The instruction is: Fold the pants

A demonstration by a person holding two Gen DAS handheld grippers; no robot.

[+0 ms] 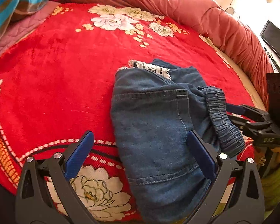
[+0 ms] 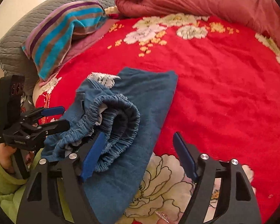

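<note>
here both the left hand-held gripper (image 1: 140,151) and right hand-held gripper (image 2: 139,154) gape apart over folded pants (image 1: 155,115).

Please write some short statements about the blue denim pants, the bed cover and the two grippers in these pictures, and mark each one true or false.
1. The blue denim pants lie on a red flowered blanket. True.
2. The left gripper is clamped shut on the pants. False: its fingers stand wide apart, one beside the pants.
3. White lace trim shows at the pants' far end. True.
4. The elastic waistband lies flat and smooth. False: it is bunched and curled.
5. The right gripper is open. True.
</note>
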